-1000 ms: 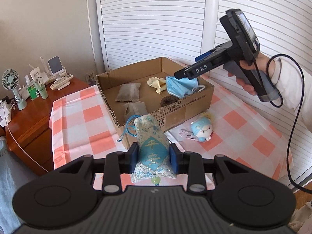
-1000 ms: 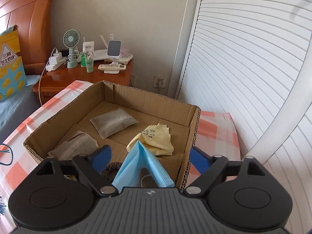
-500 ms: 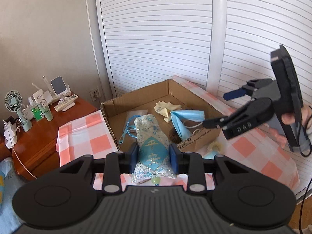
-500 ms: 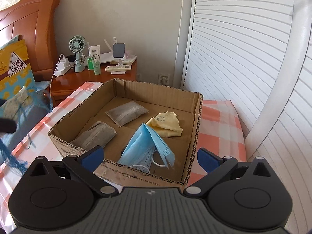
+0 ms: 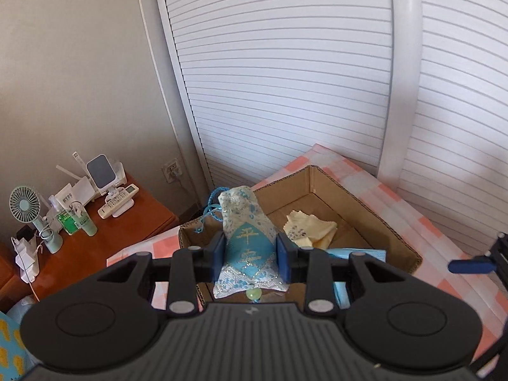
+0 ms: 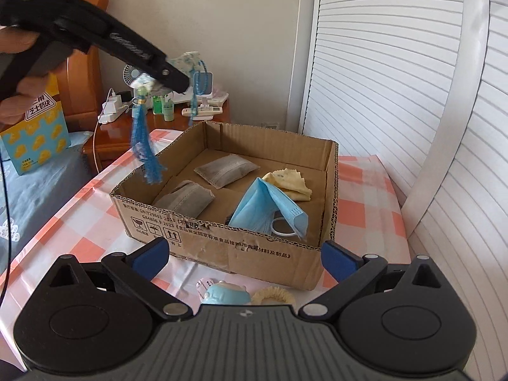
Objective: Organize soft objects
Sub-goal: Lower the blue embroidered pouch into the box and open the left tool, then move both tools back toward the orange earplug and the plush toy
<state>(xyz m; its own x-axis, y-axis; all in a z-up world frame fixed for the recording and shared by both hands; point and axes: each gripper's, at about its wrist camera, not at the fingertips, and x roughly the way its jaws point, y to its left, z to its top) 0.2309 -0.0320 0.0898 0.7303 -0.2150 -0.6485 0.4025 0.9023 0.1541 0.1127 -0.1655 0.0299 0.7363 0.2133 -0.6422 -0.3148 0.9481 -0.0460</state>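
My left gripper (image 5: 250, 255) is shut on a blue and white embroidered sachet (image 5: 246, 244) and holds it in the air over the near left part of the cardboard box (image 5: 390, 222). In the right wrist view the same sachet (image 6: 185, 60) hangs from the left gripper (image 6: 171, 77) above the box's left rim, its blue tassel (image 6: 147, 155) dangling. My right gripper (image 6: 244, 257) stands wide open in front of the box (image 6: 222, 247), nothing between its fingers. Inside lie two grey pouches (image 6: 227, 171), a blue face mask (image 6: 270, 206) and a yellow cloth (image 6: 290, 182).
A small blue plush toy (image 6: 225, 293) and a cream scrunchie (image 6: 274, 295) lie on the checked tablecloth (image 6: 79, 222) just before the box. A wooden nightstand (image 5: 104, 238) with a fan, bottles and remotes stands at the left. White louvred doors (image 5: 285, 95) close off the back.
My left gripper carried the sachet up and over to the box. My right gripper pulled back from above the box to its front side; the mask stayed inside the box.
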